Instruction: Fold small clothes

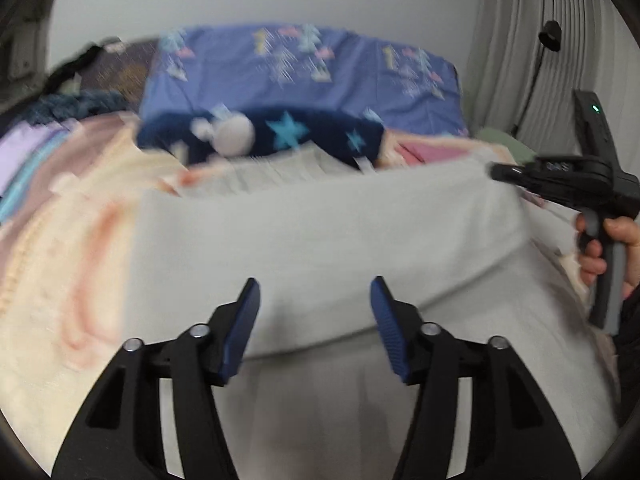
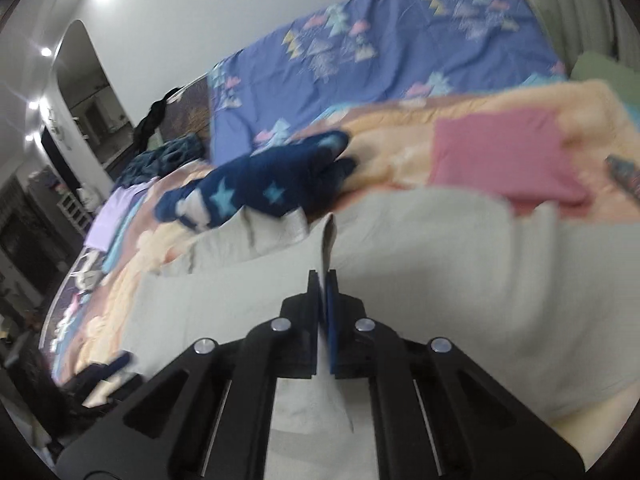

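Note:
A pale grey garment (image 1: 320,248) lies spread on the bed, partly folded over itself. My left gripper (image 1: 315,286) is open just above its near part, holding nothing. My right gripper (image 2: 323,276) is shut on an edge of the grey garment (image 2: 440,272), and a strip of the cloth sticks up between its fingers. In the left wrist view the right gripper (image 1: 504,172) is at the garment's far right corner, held by a hand.
A dark blue star-print garment (image 2: 272,188) lies beyond the grey one, a pink cloth (image 2: 500,156) to the right. A blue patterned sheet (image 1: 304,76) covers the bed's far side. An orange-cream blanket (image 1: 60,240) lies underneath. Folded clothes (image 2: 116,208) sit at left.

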Motion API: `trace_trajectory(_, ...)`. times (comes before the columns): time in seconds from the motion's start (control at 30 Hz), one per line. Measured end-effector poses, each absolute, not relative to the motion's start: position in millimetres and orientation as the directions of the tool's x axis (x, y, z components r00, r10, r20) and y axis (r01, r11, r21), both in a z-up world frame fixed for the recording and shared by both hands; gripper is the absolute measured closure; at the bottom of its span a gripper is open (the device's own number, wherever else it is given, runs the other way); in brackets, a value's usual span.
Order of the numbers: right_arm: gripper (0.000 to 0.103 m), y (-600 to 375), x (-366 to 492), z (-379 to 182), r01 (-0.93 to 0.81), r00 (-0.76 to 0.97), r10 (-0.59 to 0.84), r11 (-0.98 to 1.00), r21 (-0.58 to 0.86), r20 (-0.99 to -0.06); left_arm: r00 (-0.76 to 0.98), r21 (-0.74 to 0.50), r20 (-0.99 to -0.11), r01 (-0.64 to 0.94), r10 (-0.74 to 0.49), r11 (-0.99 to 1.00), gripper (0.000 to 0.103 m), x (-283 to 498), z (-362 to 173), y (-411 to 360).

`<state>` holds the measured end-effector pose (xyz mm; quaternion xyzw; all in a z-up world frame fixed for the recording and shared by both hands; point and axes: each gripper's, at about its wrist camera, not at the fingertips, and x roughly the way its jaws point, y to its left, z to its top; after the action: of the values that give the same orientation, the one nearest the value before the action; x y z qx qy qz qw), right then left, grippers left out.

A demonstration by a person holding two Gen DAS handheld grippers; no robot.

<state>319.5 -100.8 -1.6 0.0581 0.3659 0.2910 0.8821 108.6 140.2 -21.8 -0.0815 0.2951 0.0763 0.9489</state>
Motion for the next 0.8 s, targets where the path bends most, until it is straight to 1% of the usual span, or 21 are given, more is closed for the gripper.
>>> trace_trajectory(0.07, 0.100, -116.6, 325.6, 2.1, -0.431, 0.610, 0.491, 0.864, 0.259, -0.622, 0.809, -0.041, -0.544, -0.289, 0.222, 0.956, 0.041, 101.1, -16.4, 154.4)
trace_trajectory(0.1, 0.100, -127.2, 335.3, -3.6, -0.387, 0.619, 0.450, 0.888, 0.249, -0.644, 0.797, -0.034, -0.551, -0.317, 0.247, 0.948, 0.041, 100.2, -17.6, 162.5)
trace_trajectory(0.2, 0.099, -148.1, 363.6, -38.1, -0.288, 0.535, 0.444, 0.896, 0.338, -0.719, 0.755, -0.110, -0.613, -0.373, 0.232, 0.921, 0.041, 100.7, -29.6, 190.8)
trace_trajectory(0.3, 0.094, -155.4, 371.8, -59.5, -0.249, 0.523, 0.422, 0.906, 0.341, -0.740, 0.733, -0.180, -0.649, -0.406, 0.202, 0.896, 0.041, 98.1, -39.5, 209.6)
trace_trajectory(0.37, 0.080, -160.6, 371.7, -62.4, -0.224, 0.538, 0.410, 0.912, 0.344, -0.736, 0.734, -0.241, -0.662, -0.404, 0.155, 0.882, 0.041, 97.8, -45.0, 218.5)
trace_trajectory(0.4, 0.079, -162.1, 370.3, -61.6, -0.217, 0.544, 0.408, 0.912, 0.347, -0.733, 0.732, -0.265, -0.668, -0.402, 0.134, 0.876, 0.041, 97.9, -48.5, 222.4)
trace_trajectory(0.43, 0.075, -161.1, 369.7, -57.9, -0.208, 0.555, 0.394, 0.918, 0.337, -0.732, 0.730, -0.288, -0.674, -0.400, 0.113, 0.870, 0.042, 97.9, -52.5, 225.2)
trace_trajectory(0.47, 0.073, -161.9, 367.1, -50.5, -0.200, 0.577, 0.372, 0.928, 0.315, -0.727, 0.728, -0.311, -0.680, -0.392, 0.085, 0.866, 0.048, 98.8, -56.2, 227.3)
trace_trajectory(0.5, 0.072, -157.7, 358.5, -39.8, -0.201, 0.619, 0.338, 0.941, 0.272, -0.709, 0.728, -0.329, -0.683, -0.382, 0.061, 0.864, 0.059, 101.1, -59.0, 228.6)
trace_trajectory(0.57, 0.071, -141.0, 345.2, -18.2, -0.254, 0.668, 0.338, 0.941, 0.224, -0.663, 0.724, -0.353, -0.690, -0.366, 0.025, 0.861, 0.064, 104.5, -64.4, 227.8)
trace_trajectory(0.63, 0.071, -116.9, 334.0, -4.3, -0.345, 0.655, 0.402, 0.912, 0.220, -0.640, 0.723, -0.353, -0.690, -0.366, 0.025, 0.861, 0.064, 104.3, -65.5, 227.0)
trace_trajectory(0.73, 0.071, -44.7, 312.7, 3.1, -0.548, 0.532, 0.550, 0.803, 0.233, -0.644, 0.728, -0.352, -0.685, -0.359, 0.024, 0.865, 0.070, 103.6, -64.6, 225.9)
trace_trajectory(0.8, 0.072, 8.2, 298.1, -0.4, -0.651, 0.424, 0.623, 0.714, 0.257, -0.657, 0.728, -0.355, -0.685, -0.357, 0.020, 0.864, 0.076, 102.8, -65.5, 226.0)
